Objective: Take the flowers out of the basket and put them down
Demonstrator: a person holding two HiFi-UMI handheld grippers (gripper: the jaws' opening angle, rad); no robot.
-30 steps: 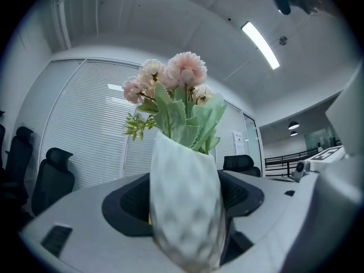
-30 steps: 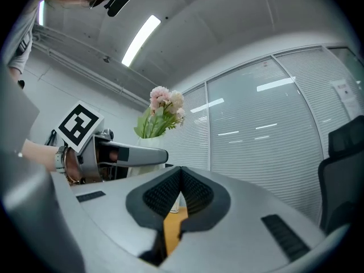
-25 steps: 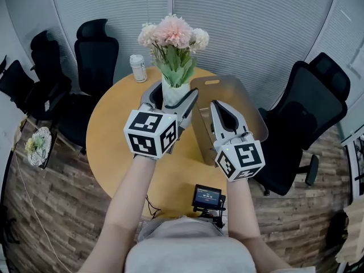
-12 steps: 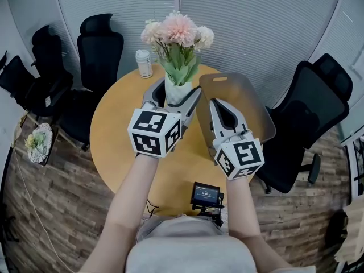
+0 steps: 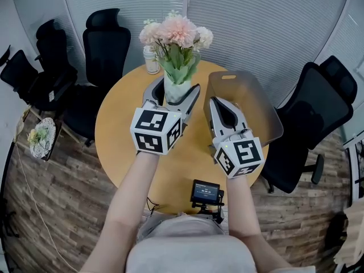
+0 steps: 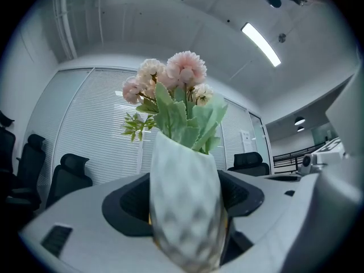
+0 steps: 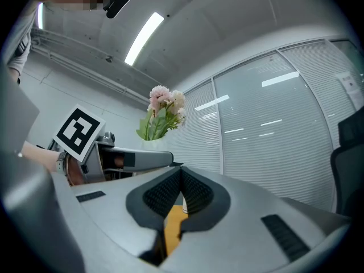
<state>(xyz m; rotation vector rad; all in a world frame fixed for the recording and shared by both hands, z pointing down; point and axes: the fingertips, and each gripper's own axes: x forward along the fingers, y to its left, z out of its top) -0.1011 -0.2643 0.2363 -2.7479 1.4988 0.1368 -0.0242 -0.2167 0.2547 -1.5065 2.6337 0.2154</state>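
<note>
Flowers (image 5: 176, 30), pink and cream heads over soft green leaves, stand in a white faceted vase (image 5: 177, 89). The left gripper (image 5: 175, 95) pinches the vase across its belly above the round table (image 5: 122, 124), just left of the basket (image 5: 250, 95), and whether its base touches the wood is hidden. The vase looks hard, smooth, breakable and top-heavy, so its body is the place to grip, not the limp stems; the right gripper (image 5: 216, 104) hangs beside it, jaws pressed together on nothing.
</note>
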